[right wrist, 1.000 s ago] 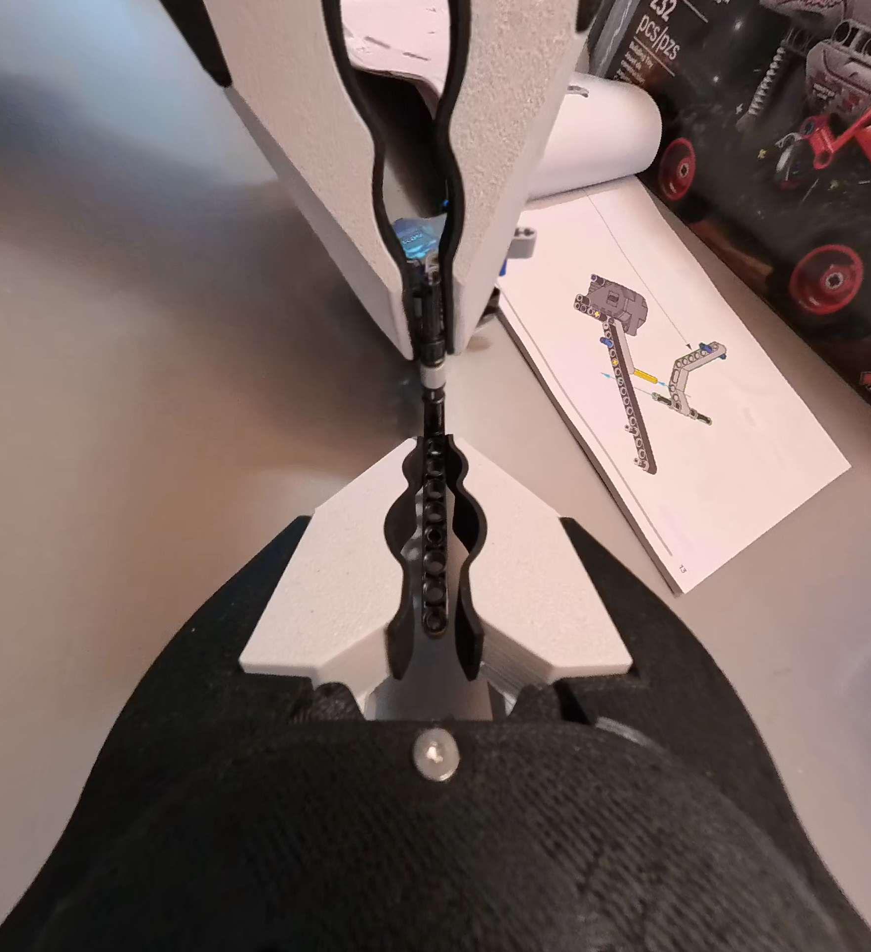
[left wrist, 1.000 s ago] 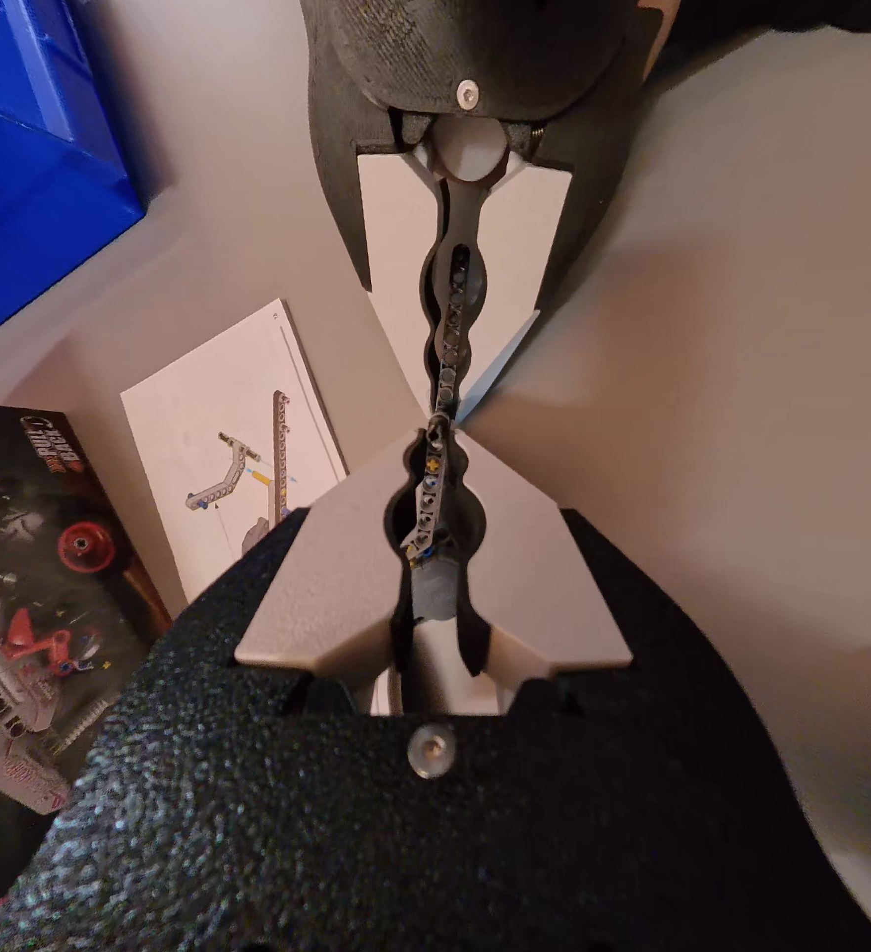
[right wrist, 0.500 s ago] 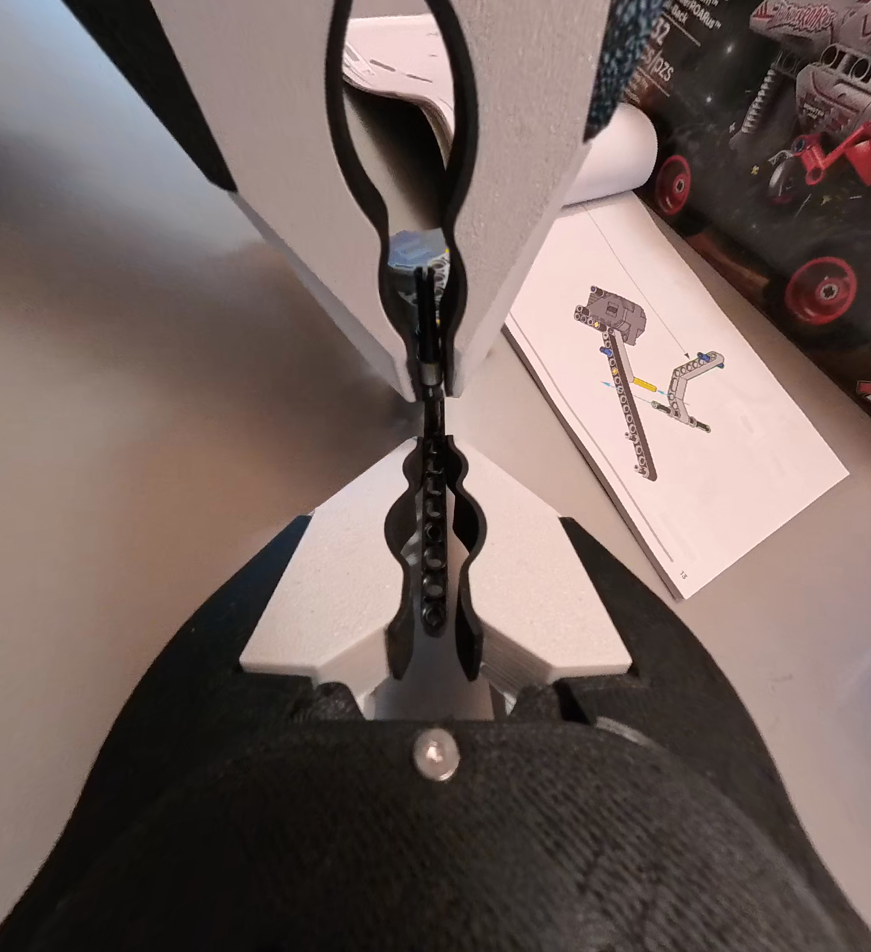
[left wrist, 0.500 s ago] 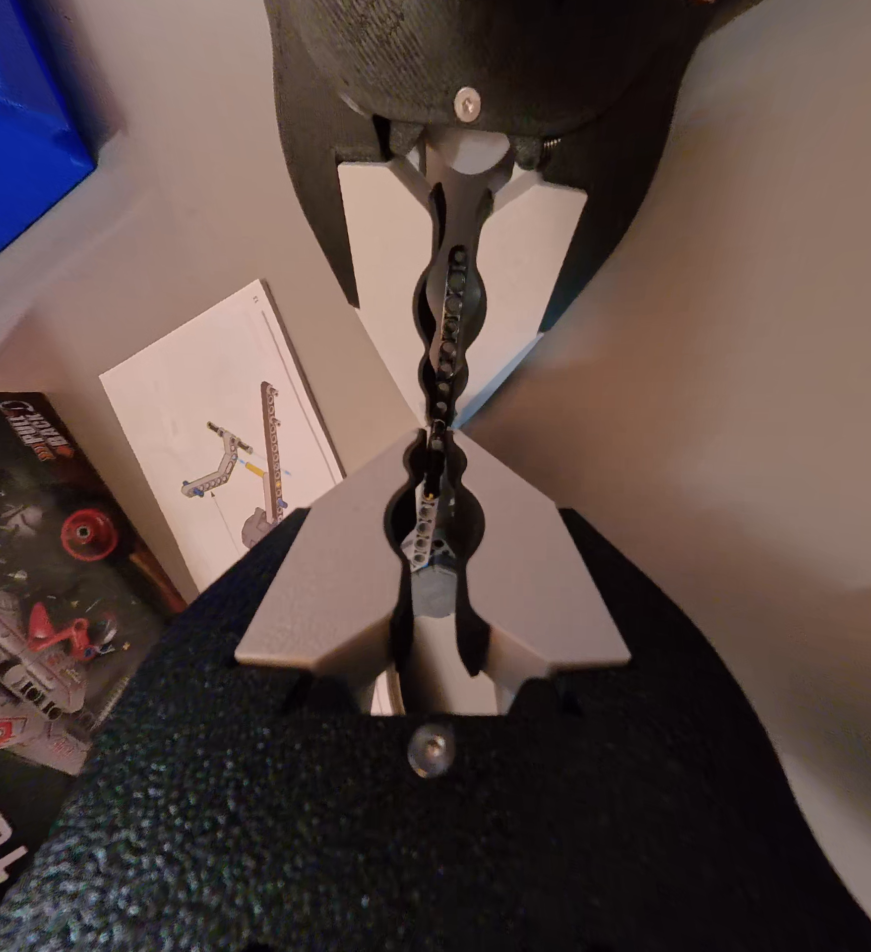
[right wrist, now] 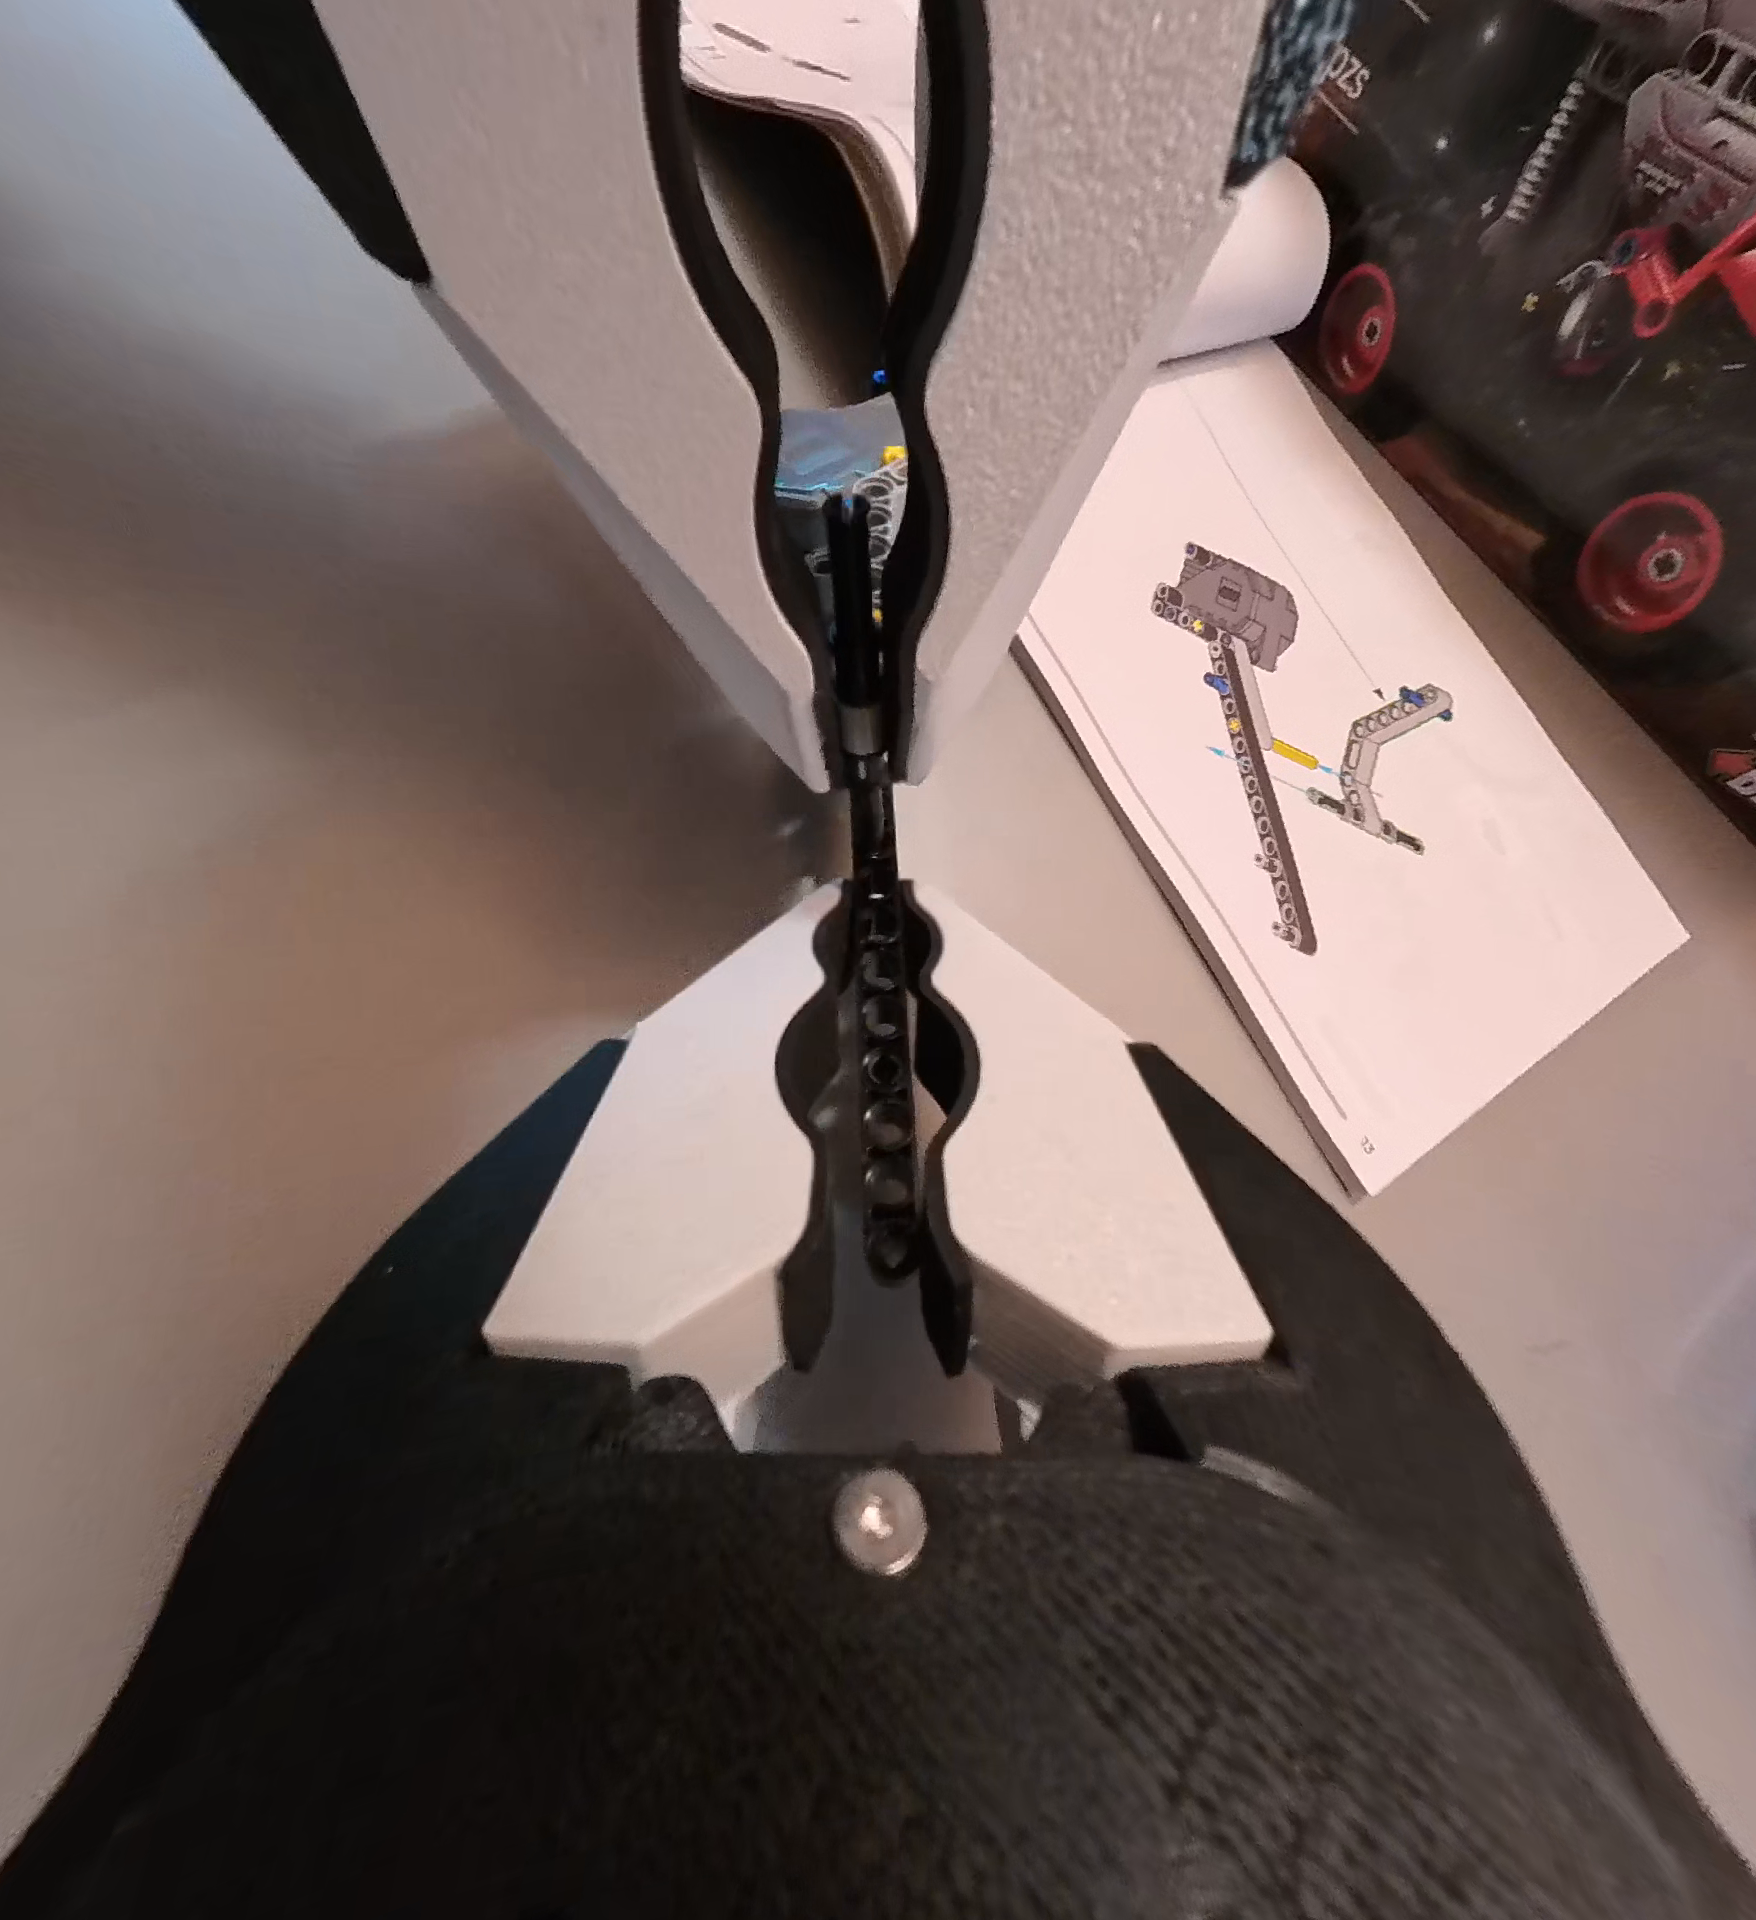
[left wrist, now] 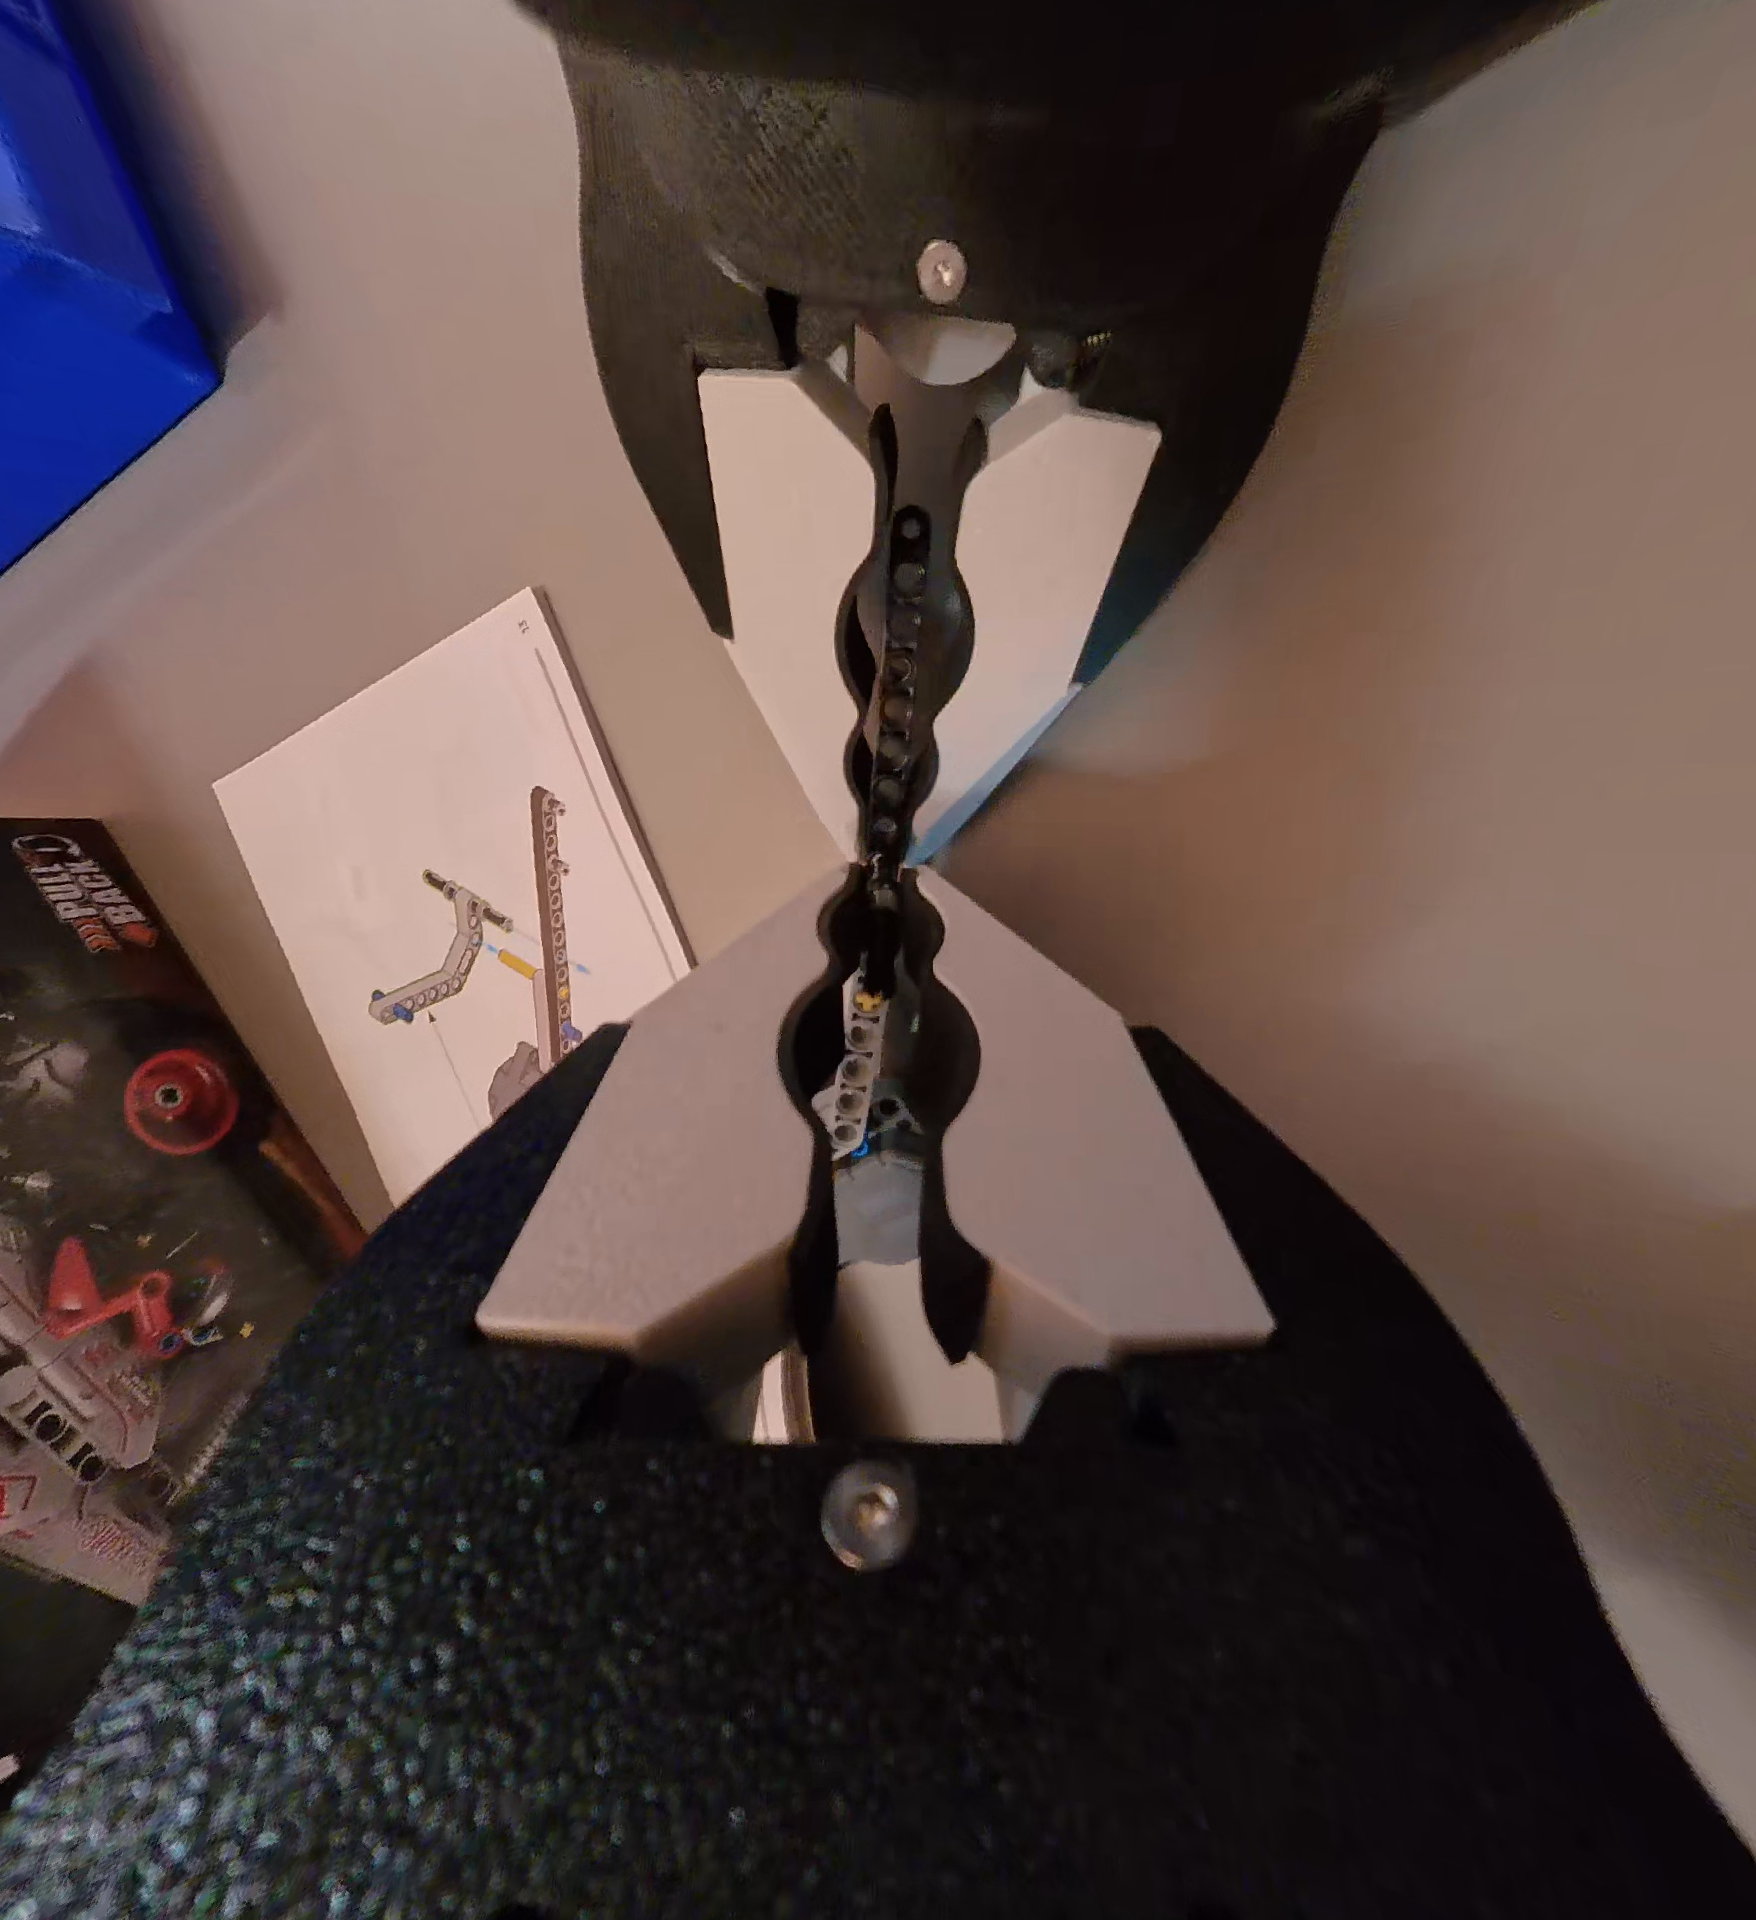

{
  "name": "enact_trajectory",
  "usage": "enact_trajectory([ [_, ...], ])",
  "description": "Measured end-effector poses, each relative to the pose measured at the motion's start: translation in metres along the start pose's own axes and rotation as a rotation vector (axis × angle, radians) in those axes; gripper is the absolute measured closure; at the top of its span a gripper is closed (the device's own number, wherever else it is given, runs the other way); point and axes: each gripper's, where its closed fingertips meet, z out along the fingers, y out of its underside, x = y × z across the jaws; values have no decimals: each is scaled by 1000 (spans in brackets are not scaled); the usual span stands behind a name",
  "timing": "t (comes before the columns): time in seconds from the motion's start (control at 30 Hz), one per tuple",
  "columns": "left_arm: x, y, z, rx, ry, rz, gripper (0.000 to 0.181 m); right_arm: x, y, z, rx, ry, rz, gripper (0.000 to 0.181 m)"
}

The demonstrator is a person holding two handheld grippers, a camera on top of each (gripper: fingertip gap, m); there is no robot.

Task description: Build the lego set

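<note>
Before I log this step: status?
Left tongs shut on grey beam. Right tongs shut on black beam. Tips meeting. Nothing between.

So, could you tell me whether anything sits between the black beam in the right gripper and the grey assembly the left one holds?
Nothing visible does. The black beam runs straight from the right gripper into the left gripper, reaching the grey assembly there.
</note>
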Motion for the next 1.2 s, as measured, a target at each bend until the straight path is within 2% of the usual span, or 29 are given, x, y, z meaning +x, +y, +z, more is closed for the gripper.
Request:
enact_trajectory([
  [0.03, 0, 0, 0, 6, 0, 1, 178, -1, 0, 0, 0, -6, -1, 177],
  [0.27, -3, 2, -3, 12, -35, -10, 178, 2, -4, 0, 20, 6, 1, 178],
  [0.43, -3, 2, -3, 43, 1, -160, 178, 0, -4, 0, 16, -8, -1, 177],
  [0.63, 1, -1, -5, 185, 45, -25, 179, -2, -5, 0, 22, -21, -9, 177],
  [0.83, -5, -4, -8, 295, 51, -183, 178, 1, -9, -2, 51, -13, 15, 177],
  [0.9, -5, -1, -8, 257, 30, -169, 172, 1, -9, -2, 53, -15, 18, 177],
  [1.03, -7, 8, -10, 70, -45, -64, 166, 1, -9, -2, 53, -14, 17, 177],
  [1.2, -6, 8, -9, -73, -97, 33, 174, 1, -9, -3, 54, -11, 16, 177],
])
